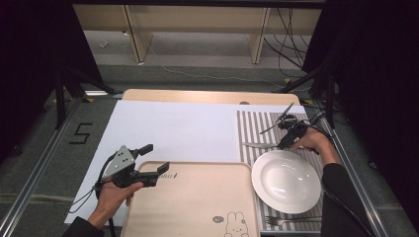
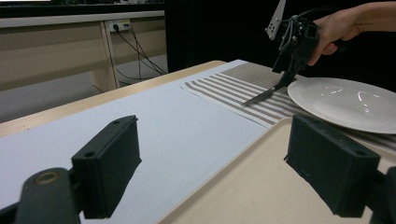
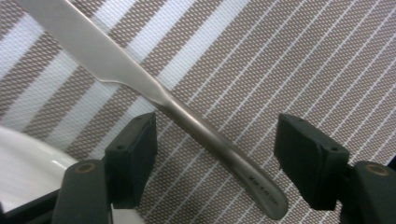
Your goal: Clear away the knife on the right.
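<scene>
White paper covers the pale wooden surface [image 1: 197,95] — right claw [image 3: 215,158] spread wide astride the steel table knife [image 3: 187,116] on the striped placemat [image 1: 252,128], left claw [image 2: 215,172] gaping empty.

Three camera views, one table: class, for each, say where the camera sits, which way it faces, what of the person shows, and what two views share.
High view: above the person's side, looking forward and down at the beige wooden tray; both hands and the left gripper show.
Left gripper view: on the left gripper, looking across the tray to the round white plate; open jaws and the far hand show.
Right gripper view: on the right gripper, looking down; open jaws straddle the silver table knife.
Shared: knife, brown striped placemat.
</scene>
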The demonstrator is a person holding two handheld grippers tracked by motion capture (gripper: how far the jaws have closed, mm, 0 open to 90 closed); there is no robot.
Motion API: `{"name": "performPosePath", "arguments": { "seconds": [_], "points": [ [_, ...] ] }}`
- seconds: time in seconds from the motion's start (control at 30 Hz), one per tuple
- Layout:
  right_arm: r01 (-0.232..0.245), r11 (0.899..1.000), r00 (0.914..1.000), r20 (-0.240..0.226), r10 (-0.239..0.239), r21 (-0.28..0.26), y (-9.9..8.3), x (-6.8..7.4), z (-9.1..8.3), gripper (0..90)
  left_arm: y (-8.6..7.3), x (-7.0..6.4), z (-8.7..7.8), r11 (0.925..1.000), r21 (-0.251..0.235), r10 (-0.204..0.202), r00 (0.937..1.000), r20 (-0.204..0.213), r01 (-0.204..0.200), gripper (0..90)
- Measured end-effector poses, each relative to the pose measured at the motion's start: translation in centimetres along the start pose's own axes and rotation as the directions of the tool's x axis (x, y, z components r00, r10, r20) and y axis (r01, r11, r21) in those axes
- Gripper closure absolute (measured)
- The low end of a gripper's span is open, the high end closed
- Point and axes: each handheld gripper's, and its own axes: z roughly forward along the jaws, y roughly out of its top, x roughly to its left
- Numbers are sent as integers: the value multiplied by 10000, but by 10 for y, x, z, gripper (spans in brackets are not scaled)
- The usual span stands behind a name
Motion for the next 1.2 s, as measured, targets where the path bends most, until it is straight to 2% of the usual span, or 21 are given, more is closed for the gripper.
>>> {"name": "performPosePath", "arguments": {
  "seconds": [0.03,0.1,0.2,0.23,0.27,0.33,0.43,0.5,0.6,0.67,0.73,0.87,0.97,1.2],
  "points": [
    [64,10000,9998,168,-64,-4,0,-1,1,366,0,0,0,10000,-3,3,10000,0,-3,166],
    [168,9998,9999,-14,-168,64,0,-1,1,380,0,0,0,10000,-16,-10,10000,-2,10,166],
    [165,9997,9999,-22,-164,201,0,0,3,388,0,0,0,10000,-20,-7,10000,-5,7,166],
    [407,9990,9992,-21,-407,161,1,-2,5,392,0,0,0,10000,-21,-11,10000,1,11,166],
    [209,9995,9997,-106,-207,220,2,0,5,403,0,0,0,10000,-22,-10,10000,-1,10,166],
    [232,9994,9997,-114,-230,258,3,0,5,416,0,0,0,10000,-21,-8,10000,0,8,166],
    [628,9973,9980,-79,-625,379,4,1,9,431,0,0,0,9999,-114,5,10000,20,-5,166],
    [385,9982,9990,-239,-375,469,5,2,9,452,1,0,-1,10000,-51,16,10000,-39,-16,166],
    [625,9965,9979,-222,-613,563,6,1,11,455,0,0,0,10000,-35,34,10000,-18,-34,166],
    [509,9969,9985,-235,-496,592,6,2,11,457,1,0,0,10000,-25,34,10000,-8,-34,166],
    [771,9958,9969,-206,-761,497,6,2,12,472,0,0,0,10000,-16,43,10000,-4,-43,166],
    [678,9959,9975,-240,-665,598,6,1,13,473,1,-1,0,10000,-18,48,10000,-7,-48,166],
    [712,9960,9963,-513,-685,542,6,-1,13,501,0,-1,0,10000,-9,86,10000,-8,-86,166],
    [687,9958,9959,-625,-649,611,6,0,12,538,1,-2,0,9998,12,173,9999,7,-173,167]
  ]
}}
